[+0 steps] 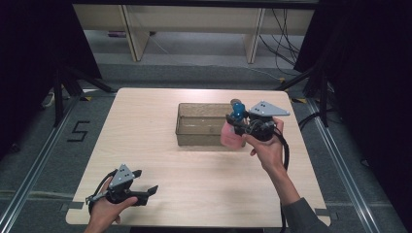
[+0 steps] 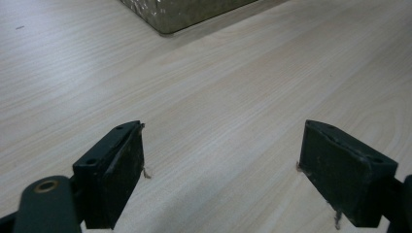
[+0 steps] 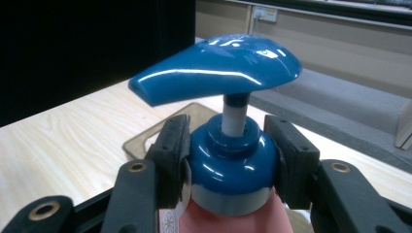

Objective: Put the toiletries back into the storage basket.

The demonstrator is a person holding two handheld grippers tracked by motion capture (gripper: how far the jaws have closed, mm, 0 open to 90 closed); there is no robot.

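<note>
Pale wooden table [image 1: 160, 160], grey floor [image 1: 194, 73]

Both grippers, the left gripper [image 1: 145, 191] and the right gripper [image 1: 232, 125], are black, each with a grey three-cornered plate, brass-ringed screw holes and a black cable; a grey sleeve [image 1: 303, 216] shows at lower right.

One readable marking is present: the numeral "5" [image 1: 78, 131], formed in black strips on the grey floor [image 1: 34, 160] at 9 o'clock from the table [image 1: 145, 145], just beyond its left edge. A small round printed emblem [image 3: 168, 221] sits on the pink bottle [image 3: 233, 218], in the right gripper view; its content is too small to read.
</note>
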